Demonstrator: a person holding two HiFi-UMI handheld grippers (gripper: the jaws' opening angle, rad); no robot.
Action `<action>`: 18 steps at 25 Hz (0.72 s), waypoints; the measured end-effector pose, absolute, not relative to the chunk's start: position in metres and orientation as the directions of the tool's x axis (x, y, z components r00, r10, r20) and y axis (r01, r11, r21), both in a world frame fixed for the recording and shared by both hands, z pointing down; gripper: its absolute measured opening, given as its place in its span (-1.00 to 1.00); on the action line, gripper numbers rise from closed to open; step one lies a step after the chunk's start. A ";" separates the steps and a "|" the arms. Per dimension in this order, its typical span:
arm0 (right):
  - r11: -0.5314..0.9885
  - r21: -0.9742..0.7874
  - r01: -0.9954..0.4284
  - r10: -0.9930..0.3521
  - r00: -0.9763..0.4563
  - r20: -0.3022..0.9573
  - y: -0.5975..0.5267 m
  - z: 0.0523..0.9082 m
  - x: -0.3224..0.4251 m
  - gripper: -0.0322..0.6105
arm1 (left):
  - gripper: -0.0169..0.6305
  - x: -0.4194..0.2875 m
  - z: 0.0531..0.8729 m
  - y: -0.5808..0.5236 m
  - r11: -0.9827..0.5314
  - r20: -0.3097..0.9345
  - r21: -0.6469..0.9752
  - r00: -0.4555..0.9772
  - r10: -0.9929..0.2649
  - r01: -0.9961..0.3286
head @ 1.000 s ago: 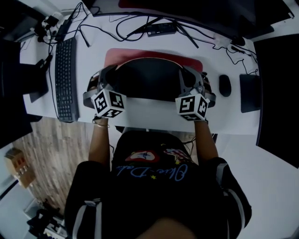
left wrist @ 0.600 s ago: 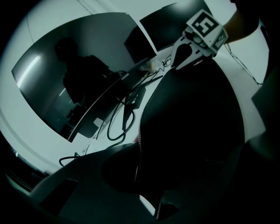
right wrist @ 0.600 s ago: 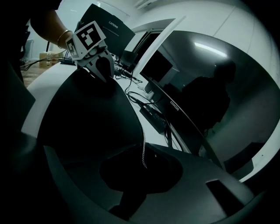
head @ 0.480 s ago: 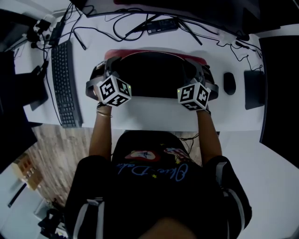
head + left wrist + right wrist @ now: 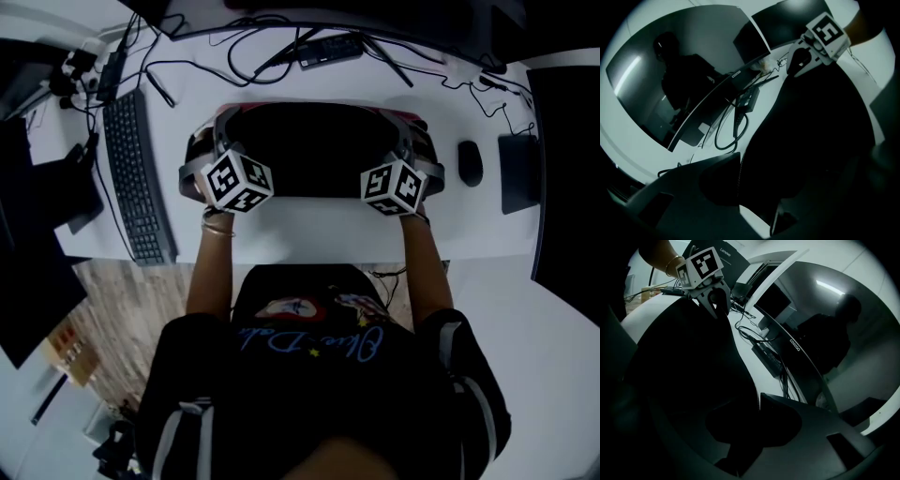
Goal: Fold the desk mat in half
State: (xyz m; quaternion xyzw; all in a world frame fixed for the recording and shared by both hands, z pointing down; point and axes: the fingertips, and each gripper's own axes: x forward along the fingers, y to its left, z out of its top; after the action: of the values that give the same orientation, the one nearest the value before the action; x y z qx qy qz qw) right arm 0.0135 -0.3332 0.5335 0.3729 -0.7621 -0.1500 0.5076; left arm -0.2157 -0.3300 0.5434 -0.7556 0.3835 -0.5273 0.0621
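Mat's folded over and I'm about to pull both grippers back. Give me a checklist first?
1. Mat folded over: ok, black side up.
2. Edges matched: cannot tell; red shows at the far corners.
3. Left gripper released: ok; jaws have just been opening, mat edge between them.
4. Right gripper released: cannot tell; jaws have just begun opening, mat between them.
5. Mouse and keyboard clear of mat: ok.

Overhead head view, gripper views share mat [image 5: 309,141]

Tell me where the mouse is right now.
In the head view the mouse sits on the white desk at the right, between the desk mat and a dark pad.
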 end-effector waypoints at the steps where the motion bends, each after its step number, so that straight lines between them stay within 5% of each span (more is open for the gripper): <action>1: 0.668 0.615 -0.419 -0.728 -0.200 0.655 -0.334 0.533 0.014 -0.75 | -0.54 -0.217 0.542 -0.331 -0.686 0.740 -0.501 0.150 -0.656 -0.528; 5: 0.653 0.615 -0.441 -0.740 -0.200 0.642 -0.336 0.529 0.017 -0.36 | -0.34 -0.224 0.538 -0.335 -0.647 0.713 -0.500 0.151 -0.685 -0.576; 11: 0.590 0.604 -0.536 -0.793 -0.248 0.556 -0.339 0.493 0.015 -0.31 | -0.21 -0.246 0.513 -0.343 -0.543 0.651 -0.379 0.200 -0.732 -0.749; 16: 0.551 0.463 -0.694 -0.819 -0.341 0.462 -0.324 0.450 -0.004 -0.31 | -0.21 -0.266 0.487 -0.315 -0.414 0.588 0.006 0.338 -0.735 -0.910; 18: 0.568 0.395 -0.722 -0.807 -0.394 0.441 -0.309 0.439 -0.018 -0.46 | -0.21 -0.274 0.484 -0.292 -0.334 0.559 0.188 0.380 -0.737 -0.924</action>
State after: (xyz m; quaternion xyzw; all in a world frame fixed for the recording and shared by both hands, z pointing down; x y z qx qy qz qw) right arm -0.0182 -0.3090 0.4389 0.4592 -0.8320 -0.0700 0.3034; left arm -0.2744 -0.2924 0.4837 -0.7939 0.5228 -0.1911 -0.2445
